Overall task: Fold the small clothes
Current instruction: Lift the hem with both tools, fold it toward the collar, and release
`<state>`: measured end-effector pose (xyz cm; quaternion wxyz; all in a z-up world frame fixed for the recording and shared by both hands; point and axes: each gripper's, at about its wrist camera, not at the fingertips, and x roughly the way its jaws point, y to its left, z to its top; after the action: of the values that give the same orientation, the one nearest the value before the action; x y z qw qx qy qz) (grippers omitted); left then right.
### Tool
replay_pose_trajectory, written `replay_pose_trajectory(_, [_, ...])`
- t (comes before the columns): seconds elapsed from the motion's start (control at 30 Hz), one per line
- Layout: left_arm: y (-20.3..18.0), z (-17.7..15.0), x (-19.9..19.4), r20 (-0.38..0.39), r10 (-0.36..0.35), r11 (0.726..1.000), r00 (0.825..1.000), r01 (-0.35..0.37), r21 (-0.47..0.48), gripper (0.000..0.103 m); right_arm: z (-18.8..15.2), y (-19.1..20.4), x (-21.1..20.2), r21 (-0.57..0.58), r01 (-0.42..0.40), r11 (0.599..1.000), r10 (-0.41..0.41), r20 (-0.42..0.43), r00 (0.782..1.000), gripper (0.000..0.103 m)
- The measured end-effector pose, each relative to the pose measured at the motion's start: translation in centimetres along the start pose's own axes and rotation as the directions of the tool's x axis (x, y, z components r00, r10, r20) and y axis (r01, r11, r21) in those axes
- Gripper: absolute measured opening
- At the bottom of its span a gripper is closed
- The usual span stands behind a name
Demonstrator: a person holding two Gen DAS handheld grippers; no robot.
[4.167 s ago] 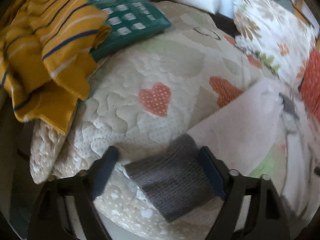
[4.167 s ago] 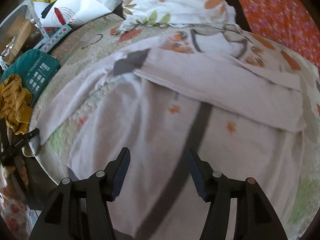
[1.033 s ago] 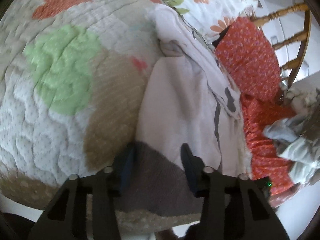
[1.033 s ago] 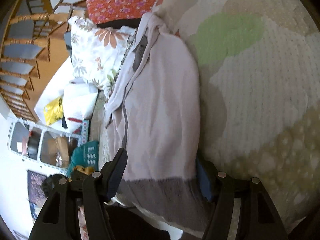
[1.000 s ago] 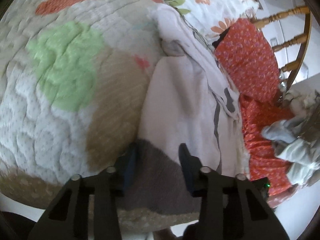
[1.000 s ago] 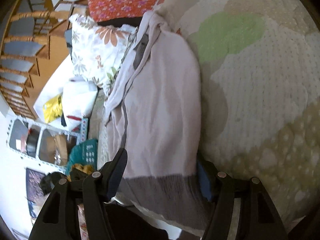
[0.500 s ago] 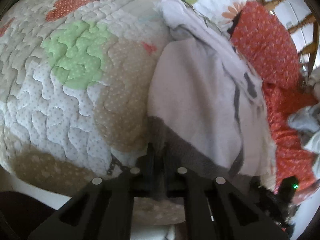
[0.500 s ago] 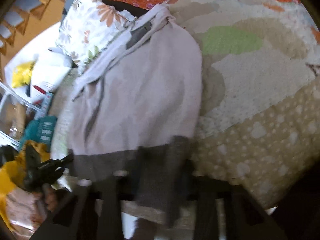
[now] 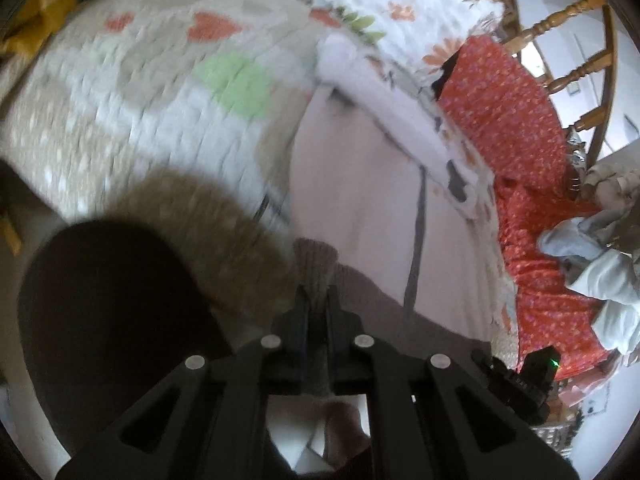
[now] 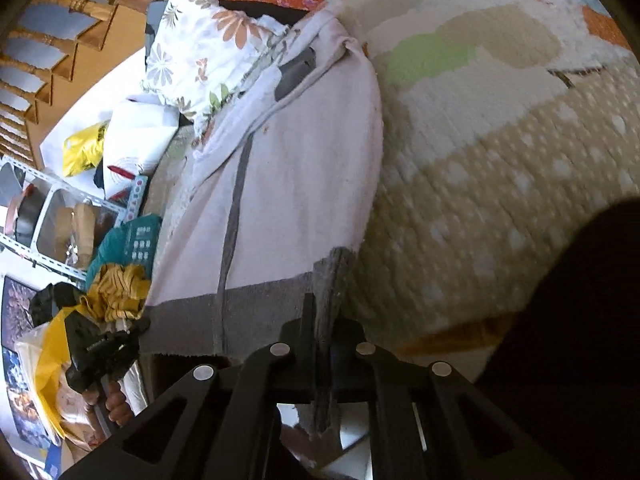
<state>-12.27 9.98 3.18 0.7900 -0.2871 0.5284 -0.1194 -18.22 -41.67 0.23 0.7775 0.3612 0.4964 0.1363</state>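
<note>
A pale pink garment [image 9: 360, 184] with a grey hem band [image 9: 376, 300] and a grey centre stripe lies on the quilted bed cover [image 9: 132, 92]. It also shows in the right wrist view [image 10: 296, 176]. My left gripper [image 9: 318, 300] is shut on the left corner of the grey hem, which bunches up between the jaws. My right gripper [image 10: 326, 312] is shut on the other corner of the grey hem [image 10: 256, 304], a raised fold between the jaws. The left gripper also shows in the right wrist view [image 10: 100, 348].
A floral pillow [image 10: 208, 40] and an orange flowered cloth [image 9: 516, 132] lie beyond the garment. A yellow striped garment [image 10: 116, 288] and a teal box [image 10: 136, 240] sit at the bed's side. Wooden chair rails [image 9: 576, 40] stand behind. A dark shape [image 9: 112, 320] fills the near left.
Both grippers have closed on the grey hem corners, which lay between open jaws a second ago. The hem corners now stand lifted off the quilt and both cameras have pulled back.
</note>
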Motion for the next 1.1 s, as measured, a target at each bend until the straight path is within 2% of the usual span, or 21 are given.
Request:
replay_pose_trajectory(0.13, [0.7,-0.5,1.2,-0.012,-0.022,0.998,1.0,0.022,-0.066,0.006,-0.1,0.0,0.2,0.004,0.0,1.0,0.0,-0.007,1.0,0.005])
replay_pose_trajectory(0.27, [0.3,-0.1,1.1,-0.002,-0.028,0.998,1.0,0.027,-0.064,0.006,0.2,0.4,0.5,0.005,0.007,1.0,-0.007,-0.02,1.0,0.005])
replay_pose_trajectory(0.43, [-0.1,3.3,0.6,0.034,-0.065,0.993,0.997,0.068,-0.099,0.006,3.0,1.0,0.7,0.03,-0.037,0.999,0.038,-0.021,0.999,0.005])
replay_pose_trajectory(0.57, [-2.2,8.3,1.0,0.075,-0.085,0.991,0.994,0.092,-0.096,0.006,7.7,2.2,0.5,0.033,-0.09,0.995,0.089,0.028,0.996,0.005])
replay_pose_trajectory(0.77, [-7.3,18.0,3.6,0.16,-0.073,0.995,0.984,0.084,-0.058,0.006,18.0,5.2,2.1,-0.002,-0.102,0.995,0.101,0.142,0.985,0.005])
replay_pose_trajectory(0.83, [-8.4,21.0,5.4,0.164,-0.072,0.995,0.984,0.083,-0.062,0.006,21.4,5.2,3.5,0.016,-0.1,0.995,0.097,0.16,0.982,0.005])
replay_pose_trajectory(0.9, [-9.3,23.6,7.8,0.156,-0.042,0.996,0.987,0.053,-0.068,0.006,24.0,5.0,5.1,0.037,-0.081,0.996,0.074,0.165,0.984,0.005])
replay_pose_trajectory(1.1, [-10.0,27.4,12.8,0.124,0.01,0.997,0.992,0.001,-0.083,0.006,29.3,2.9,9.2,0.128,-0.065,0.99,0.044,0.155,0.987,0.005])
